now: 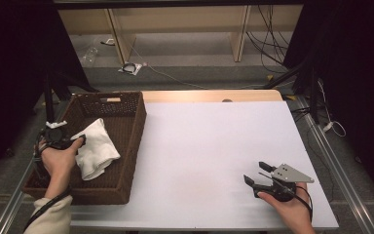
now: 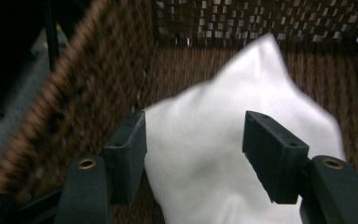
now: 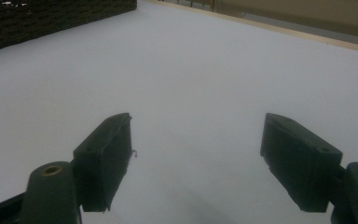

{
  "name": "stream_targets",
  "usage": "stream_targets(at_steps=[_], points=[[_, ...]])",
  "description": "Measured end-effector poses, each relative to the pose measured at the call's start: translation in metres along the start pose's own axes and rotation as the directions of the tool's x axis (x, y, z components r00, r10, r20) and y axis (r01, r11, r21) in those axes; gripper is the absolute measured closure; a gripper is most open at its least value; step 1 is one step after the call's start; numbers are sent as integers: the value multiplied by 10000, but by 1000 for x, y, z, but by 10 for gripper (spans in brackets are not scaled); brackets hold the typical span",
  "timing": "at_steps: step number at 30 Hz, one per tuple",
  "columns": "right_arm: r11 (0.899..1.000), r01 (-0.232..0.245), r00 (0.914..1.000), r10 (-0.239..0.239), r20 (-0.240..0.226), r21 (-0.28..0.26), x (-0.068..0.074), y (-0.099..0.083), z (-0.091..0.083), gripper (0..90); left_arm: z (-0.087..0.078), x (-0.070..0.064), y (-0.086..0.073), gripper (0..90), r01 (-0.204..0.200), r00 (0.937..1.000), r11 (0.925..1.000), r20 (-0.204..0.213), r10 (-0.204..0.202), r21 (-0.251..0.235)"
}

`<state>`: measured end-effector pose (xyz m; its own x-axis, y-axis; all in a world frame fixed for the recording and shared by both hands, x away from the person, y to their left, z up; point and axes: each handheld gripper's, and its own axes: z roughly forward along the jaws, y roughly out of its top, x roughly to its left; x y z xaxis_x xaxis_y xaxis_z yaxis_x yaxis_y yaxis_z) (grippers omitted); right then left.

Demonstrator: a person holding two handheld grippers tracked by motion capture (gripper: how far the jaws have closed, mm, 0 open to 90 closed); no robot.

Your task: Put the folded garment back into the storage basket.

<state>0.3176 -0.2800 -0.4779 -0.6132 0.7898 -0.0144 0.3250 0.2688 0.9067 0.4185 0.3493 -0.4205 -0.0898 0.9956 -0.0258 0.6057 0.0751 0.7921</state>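
Lighting: bench lit evenly, surroundings dark.
High view sharp; white bench (image 1: pixel 214 156) bright, no glare, soft shadows, black at both sides. Left gripper view: basket (image 2: pixel 88 79) weave motion-blurred, cloth (image 2: pixel 242 140) nearly blown out. Right gripper view dim, soft, bluish.

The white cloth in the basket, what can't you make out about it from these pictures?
- High view: the left gripper and hand cover the white cloth's near-left edge, so contact is unclear.
- Left gripper view: the bottom edge cuts off the cloth's lower part, and the jaws stand apart on either side.
- Both views: the cloth hides the basket floor beneath it.
- Left gripper view: the basket's left wall is blurred.
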Motion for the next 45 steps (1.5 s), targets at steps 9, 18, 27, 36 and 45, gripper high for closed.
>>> stream_targets(at_steps=[9, 18, 27, 36, 45], points=[[10000, 44, 10000, -44, 42, 43, 0, 1, -1, 256, 6, -37, 2, 895, -985, 9623, 9880, 2642, 641, 1191], [10000, 18, 10000, -18, 12, -11, 0, 0, -1, 256, 25, -70, -6, 895, -2679, 9270, 9167, 3387, 1613, 2965], [10000, 39, 10000, -39, 26, 42, 0, 1, -1, 256, 35, -74, -15, 895, -3316, 9116, 8588, 3669, 1852, 3905], [10000, 34, 10000, -34, 9, -1, 0, 0, -1, 256, 33, -74, -18, 895, -3793, 8996, 8207, 3777, 2191, 4274], [10000, 38, 10000, -38, 11, 62, 1, 0, 0, 256, 27, -67, -25, 895, -4220, 8777, 7784, 4243, 2226, 4646]])
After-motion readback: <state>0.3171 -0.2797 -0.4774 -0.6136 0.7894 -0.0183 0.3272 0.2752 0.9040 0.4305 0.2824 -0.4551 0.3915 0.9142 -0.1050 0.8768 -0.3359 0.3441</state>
